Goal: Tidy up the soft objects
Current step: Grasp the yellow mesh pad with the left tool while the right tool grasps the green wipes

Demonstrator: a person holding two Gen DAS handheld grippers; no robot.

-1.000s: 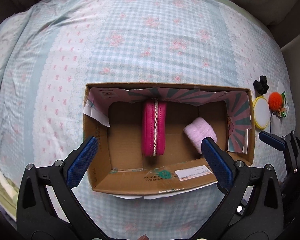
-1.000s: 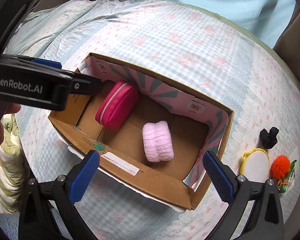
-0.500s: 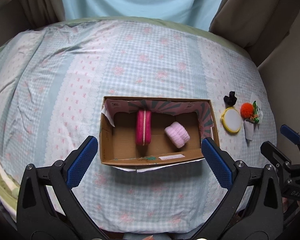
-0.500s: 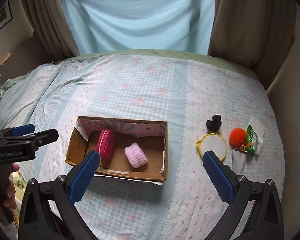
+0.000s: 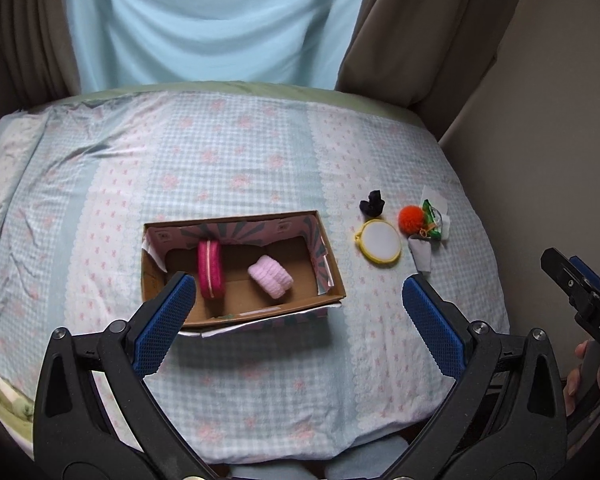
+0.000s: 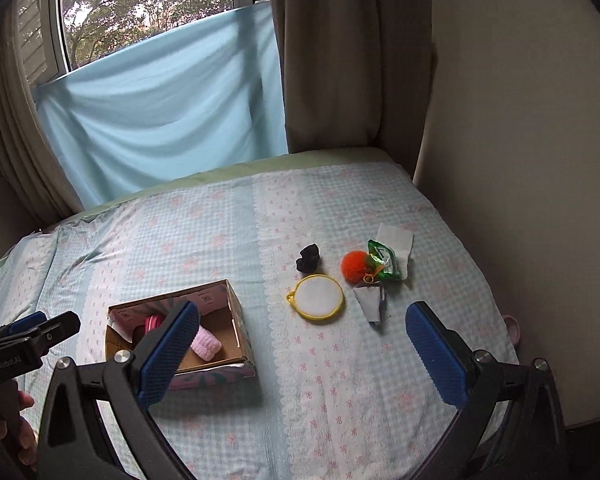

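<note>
A cardboard box (image 5: 324, 280) (image 6: 240, 340) lies on the bed and holds a magenta zip pouch (image 5: 211, 269) on edge and a pink fluffy roll (image 5: 271, 276) (image 6: 206, 344). Right of the box lie a black scrunchie (image 5: 372, 203) (image 6: 308, 258), a yellow-rimmed round pad (image 5: 379, 242) (image 6: 317, 295), an orange pom-pom (image 5: 411, 218) (image 6: 355, 266), a green packet (image 5: 433, 216) (image 6: 382, 263) and a grey cloth piece (image 5: 421, 255) (image 6: 369, 298). My left gripper (image 5: 296, 300) is open and empty, high above the bed's near side. My right gripper (image 6: 302, 332) is open and empty, high above the bed.
The bed has a blue-and-pink checked sheet (image 5: 240, 160). A light blue cloth (image 6: 160, 120) hangs behind it between brown curtains (image 6: 340, 60). A wall (image 6: 520, 160) runs along the bed's right side. White tissue (image 6: 398, 240) lies under the green packet.
Both grippers have pulled back and up from the box, which now looks small and far. Both stay open and empty.
</note>
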